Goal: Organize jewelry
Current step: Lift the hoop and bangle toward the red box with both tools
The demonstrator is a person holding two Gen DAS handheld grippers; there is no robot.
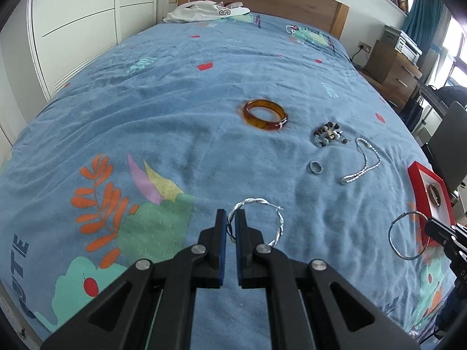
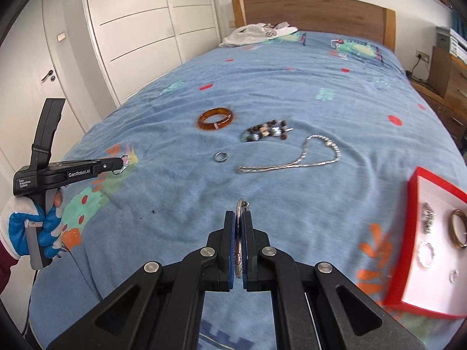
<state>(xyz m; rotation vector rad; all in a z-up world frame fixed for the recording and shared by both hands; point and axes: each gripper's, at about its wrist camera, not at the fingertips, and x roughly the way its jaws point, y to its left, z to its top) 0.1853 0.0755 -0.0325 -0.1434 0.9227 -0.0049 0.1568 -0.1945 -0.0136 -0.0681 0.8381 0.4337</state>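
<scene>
My left gripper is shut on a twisted silver hoop and holds it above the blue bedspread; it also shows in the right wrist view. My right gripper is shut on a thin silver bangle, seen edge-on between the pads; in the left wrist view the bangle hangs from that gripper at the right. On the bed lie an amber bangle, a beaded bracelet, a small ring and a silver chain. A red-rimmed box at the right holds several pieces.
White clothing lies by the wooden headboard. White wardrobe doors stand along the left. A wooden dresser stands at the right of the bed. The person's gloved hand holds the left gripper's handle.
</scene>
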